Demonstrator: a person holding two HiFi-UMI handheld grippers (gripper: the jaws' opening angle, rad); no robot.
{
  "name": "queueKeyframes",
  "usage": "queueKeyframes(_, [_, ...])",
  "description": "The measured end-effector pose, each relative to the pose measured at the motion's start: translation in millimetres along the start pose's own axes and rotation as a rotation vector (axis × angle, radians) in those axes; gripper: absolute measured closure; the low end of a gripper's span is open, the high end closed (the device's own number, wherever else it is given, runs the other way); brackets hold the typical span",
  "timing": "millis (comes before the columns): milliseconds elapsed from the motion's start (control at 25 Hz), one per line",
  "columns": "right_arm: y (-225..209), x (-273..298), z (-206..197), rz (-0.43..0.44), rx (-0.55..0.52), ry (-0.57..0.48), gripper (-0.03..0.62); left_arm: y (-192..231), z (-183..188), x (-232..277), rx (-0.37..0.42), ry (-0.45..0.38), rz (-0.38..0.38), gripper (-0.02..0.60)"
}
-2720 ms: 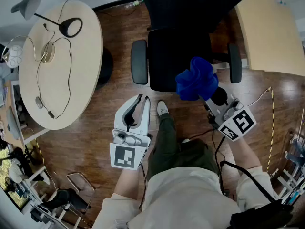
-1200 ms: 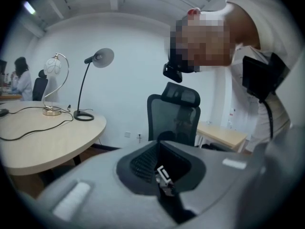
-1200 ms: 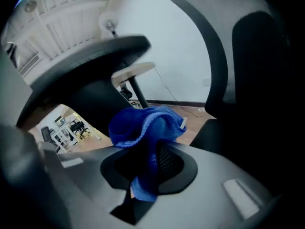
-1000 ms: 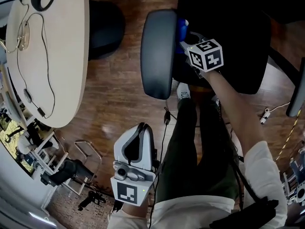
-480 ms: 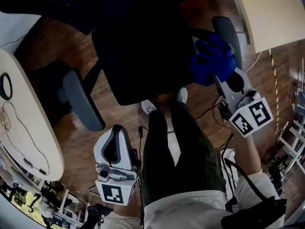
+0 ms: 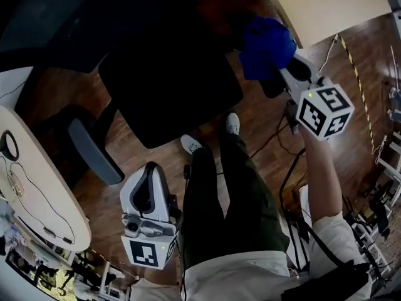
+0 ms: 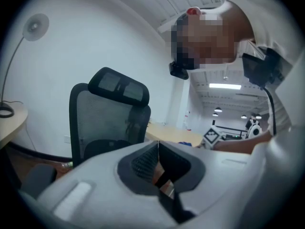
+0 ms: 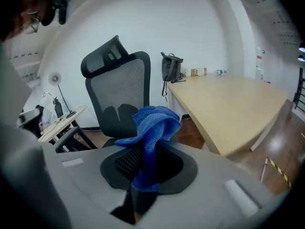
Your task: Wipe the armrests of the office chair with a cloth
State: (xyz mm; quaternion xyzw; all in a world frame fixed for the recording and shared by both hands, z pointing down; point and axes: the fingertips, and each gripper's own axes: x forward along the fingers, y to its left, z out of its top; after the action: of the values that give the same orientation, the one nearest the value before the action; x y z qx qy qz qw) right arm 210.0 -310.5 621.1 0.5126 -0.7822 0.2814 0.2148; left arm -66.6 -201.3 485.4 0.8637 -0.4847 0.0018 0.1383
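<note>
The black office chair point(image 6: 169, 86) fills the middle of the head view, with its left armrest point(image 6: 94, 149) at the lower left of the seat. My right gripper point(image 6: 280, 69) is shut on a bunched blue cloth point(image 6: 266, 46) at the chair's right side, close to the tan desk. The right armrest is hidden beneath the cloth. The right gripper view shows the blue cloth point(image 8: 152, 123) pinched in the right gripper point(image 8: 143, 151), chair point(image 8: 121, 94) beyond. My left gripper point(image 6: 150, 168) hangs low by the person's leg, shut and holding nothing; its view shows the left gripper point(image 7: 157, 147) and chair point(image 7: 109, 113).
A tan desk point(image 6: 326, 5) stands right beside the cloth, with a dark bag point(image 8: 170, 68) on its far end. A round pale table point(image 6: 31, 187) with cables is at the left. Cables point(image 6: 282, 137) and yellow-black tape point(image 6: 354, 61) lie on the wooden floor.
A second ago the right gripper held the cloth at the left armrest. It now holds it at the chair's right side and has moved up toward the desk. The left gripper stayed low.
</note>
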Motion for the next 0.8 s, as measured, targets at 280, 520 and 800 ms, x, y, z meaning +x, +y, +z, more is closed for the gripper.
queueKeyframes(280, [74.8, -97.4, -102.5, 0.09, -0.101, -0.042, 0.523, -11.6, -22.8, 19.1, -0.014, 0.021, -0.001, 0.578])
queueKeyframes(520, [77.9, 24.0, -139.3, 0.042, -0.024, -0.134, 0.523, -0.7, -32.9, 7.1, -0.028, 0.05, 0.032, 0.578])
queueKeyframes(800, [16.1, 76.5, -119.0, -0.112, 0.112, -0.315, 0.523, 17.1, -53.0, -33.4, -0.062, 0.106, 0.067, 0.578])
